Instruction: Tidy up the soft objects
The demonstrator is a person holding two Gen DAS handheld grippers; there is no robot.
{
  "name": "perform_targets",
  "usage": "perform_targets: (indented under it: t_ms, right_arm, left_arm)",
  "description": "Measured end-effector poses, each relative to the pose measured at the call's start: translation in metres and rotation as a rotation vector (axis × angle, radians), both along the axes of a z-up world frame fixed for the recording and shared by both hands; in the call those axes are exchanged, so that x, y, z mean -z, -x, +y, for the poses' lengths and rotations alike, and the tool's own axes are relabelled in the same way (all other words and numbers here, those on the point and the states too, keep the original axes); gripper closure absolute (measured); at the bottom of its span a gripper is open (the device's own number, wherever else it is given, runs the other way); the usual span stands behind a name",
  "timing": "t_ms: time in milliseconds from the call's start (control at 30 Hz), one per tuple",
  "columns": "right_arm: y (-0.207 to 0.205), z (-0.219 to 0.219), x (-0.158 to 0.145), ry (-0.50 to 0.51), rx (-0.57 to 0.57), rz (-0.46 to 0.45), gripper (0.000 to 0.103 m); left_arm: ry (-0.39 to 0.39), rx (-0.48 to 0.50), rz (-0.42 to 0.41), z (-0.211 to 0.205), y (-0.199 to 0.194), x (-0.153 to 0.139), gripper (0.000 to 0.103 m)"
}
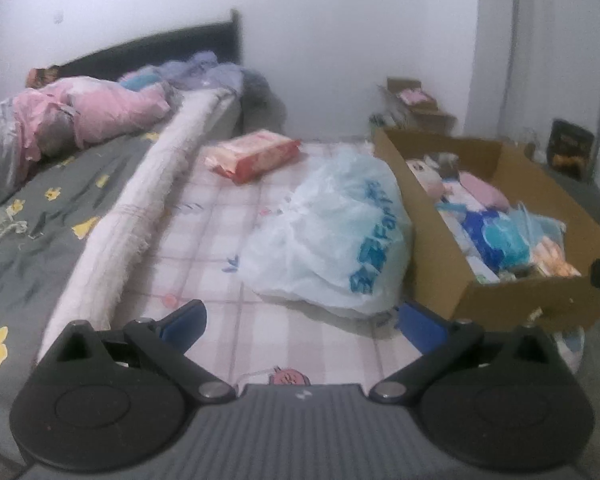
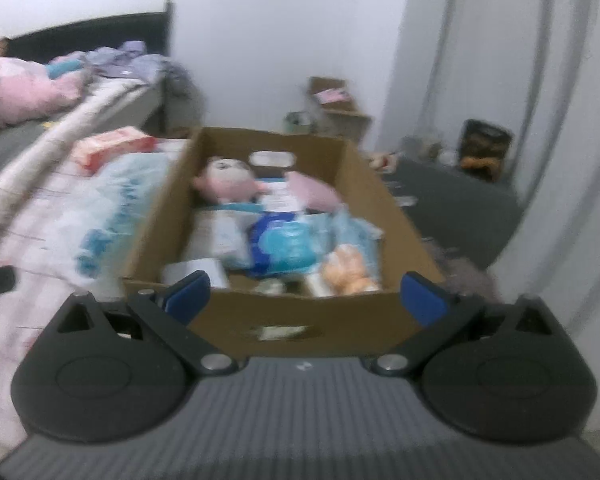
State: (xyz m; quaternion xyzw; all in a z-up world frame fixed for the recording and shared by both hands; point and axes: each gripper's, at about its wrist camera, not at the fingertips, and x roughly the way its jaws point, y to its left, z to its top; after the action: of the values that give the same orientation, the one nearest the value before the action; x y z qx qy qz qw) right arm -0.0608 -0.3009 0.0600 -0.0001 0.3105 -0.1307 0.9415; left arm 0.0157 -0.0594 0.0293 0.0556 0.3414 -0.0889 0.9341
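While the cardboard box (image 2: 276, 320) already holds a plush doll (image 2: 226, 182) and soft packs, both tools, left (image 1: 302, 322) and right (image 2: 306, 296), gape empty, with the plastic bag (image 1: 332, 236) and red pack (image 1: 256, 154) left on the checked mattress (image 1: 204, 232).

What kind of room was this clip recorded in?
Most likely a bedroom. A bed with a dark headboard and pink bedding stands at the left. Beside it, a checked mat holds a cardboard box of soft toys.
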Motion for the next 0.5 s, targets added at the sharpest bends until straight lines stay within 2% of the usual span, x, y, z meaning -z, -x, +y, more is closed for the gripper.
perform_targets:
  t_ms: [167, 233, 400, 500]
  right_arm:
    - [-0.002, 0.005, 0.001, -0.134, -0.087, 0.065, 0.001]
    - [-0.002, 0.008, 0.002, -0.149, -0.106, 0.068, 0.001]
    - [-0.008, 0.010, 0.006, -0.146, -0.114, 0.094, 0.001]
    - [-0.014, 0.009, 0.011, -0.136, -0.113, 0.112, 0.001]
  left_arm:
    - [0.005, 0.042, 0.016, -0.013, 0.005, 0.001, 0.000]
    - [0.009, 0.031, 0.037, -0.018, 0.004, 0.002, 0.000]
    - [0.074, 0.030, 0.106, -0.022, -0.004, 0.005, 0.000]
    - [0.051, 0.036, 0.117, -0.030, -0.006, 0.006, 0.000]
